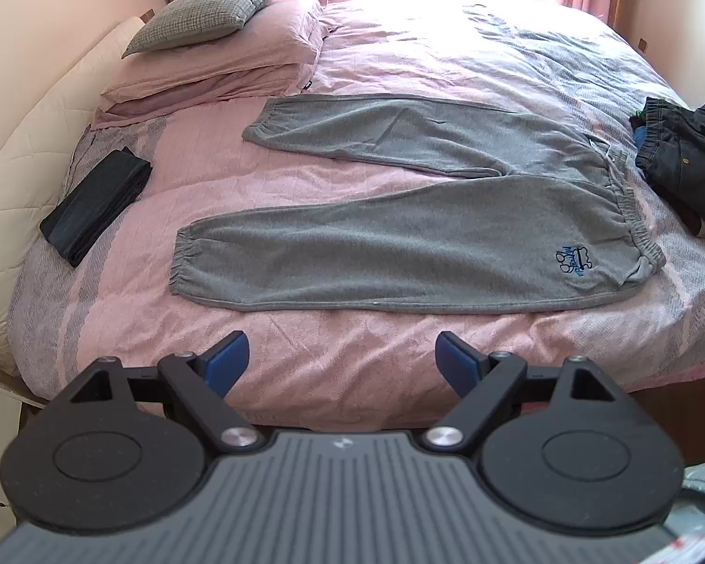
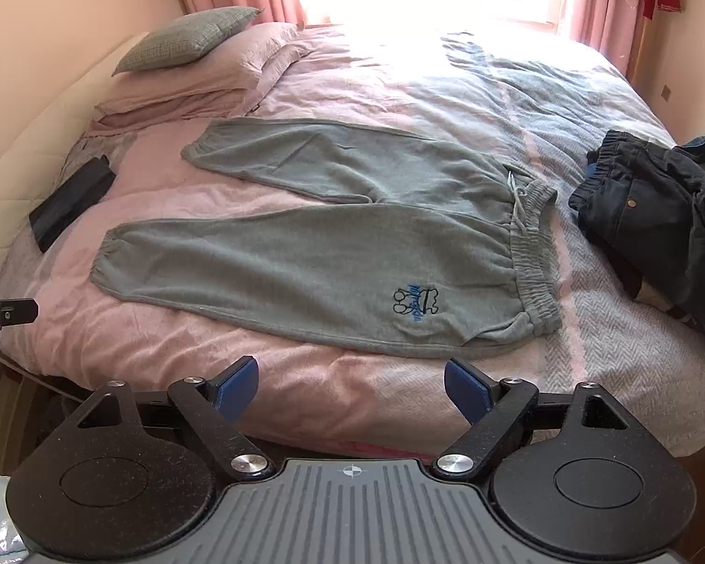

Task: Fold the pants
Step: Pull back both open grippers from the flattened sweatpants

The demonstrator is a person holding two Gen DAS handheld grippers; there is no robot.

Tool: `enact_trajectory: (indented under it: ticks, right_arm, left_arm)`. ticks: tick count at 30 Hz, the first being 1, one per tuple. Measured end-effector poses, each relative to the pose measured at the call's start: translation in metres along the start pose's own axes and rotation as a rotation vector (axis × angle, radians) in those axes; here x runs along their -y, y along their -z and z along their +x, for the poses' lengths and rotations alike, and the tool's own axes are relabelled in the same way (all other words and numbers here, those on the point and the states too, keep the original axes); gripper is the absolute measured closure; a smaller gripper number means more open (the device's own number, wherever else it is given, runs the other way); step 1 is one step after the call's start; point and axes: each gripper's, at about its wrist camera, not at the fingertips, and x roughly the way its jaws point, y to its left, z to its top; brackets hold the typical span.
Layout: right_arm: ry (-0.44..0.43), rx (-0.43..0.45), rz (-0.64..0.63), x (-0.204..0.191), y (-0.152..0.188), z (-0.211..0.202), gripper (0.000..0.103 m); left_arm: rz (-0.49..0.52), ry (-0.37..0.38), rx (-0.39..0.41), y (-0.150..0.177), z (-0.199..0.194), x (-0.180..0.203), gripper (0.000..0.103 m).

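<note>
Grey sweatpants (image 1: 399, 244) (image 2: 315, 263) lie spread flat on the bed, legs pointing left and slightly apart, elastic waistband (image 2: 533, 258) at the right, a blue embroidered logo (image 2: 416, 303) near the waist. My left gripper (image 1: 343, 357) hovers open over the bed's near edge, short of the near leg, with nothing between its blue pads (image 1: 228, 357). My right gripper (image 2: 352, 383) is likewise open and empty, held in front of the near side seam below the logo. The left gripper's tip (image 2: 4, 312) shows at the left edge of the right wrist view.
The bed has a pink and grey quilt (image 1: 211, 178). A folded dark garment (image 1: 96, 207) lies at the left by the cream headboard (image 1: 19, 150). A heap of dark clothes (image 2: 658, 221) sits at the right. Pillows (image 1: 202, 14) are stacked at the back left.
</note>
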Motion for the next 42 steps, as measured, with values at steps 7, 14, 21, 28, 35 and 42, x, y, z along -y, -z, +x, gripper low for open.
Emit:
enact_trajectory:
  ticks: [7,14,21,28,35,42]
  right_arm:
    - [0.009,-0.011,0.006,0.004,-0.001,0.001,0.019]
    - [0.000,-0.020,0.000,0.010,0.000,0.003,0.019]
    - [-0.014,-0.027,-0.022,0.016,-0.002,0.005,0.019]
    - [-0.014,-0.028,-0.052,0.024,-0.005,0.005,0.019]
    - [-0.020,-0.022,-0.074,0.039,-0.008,0.005,0.019]
    - [-0.023,-0.026,-0.068,0.042,-0.014,0.011,0.019]
  left_arm:
    - [-0.001,0.005,-0.019,0.003,0.004,0.004,0.019]
    - [-0.006,-0.002,-0.027,0.004,0.004,0.010,0.019]
    - [-0.024,-0.016,-0.036,0.005,0.001,0.017,0.019]
    - [-0.052,-0.024,-0.041,0.008,0.002,0.027,0.019]
    - [-0.064,-0.017,-0.049,0.007,0.004,0.040,0.019]
    - [-0.068,-0.017,-0.047,0.000,0.010,0.039,0.019]
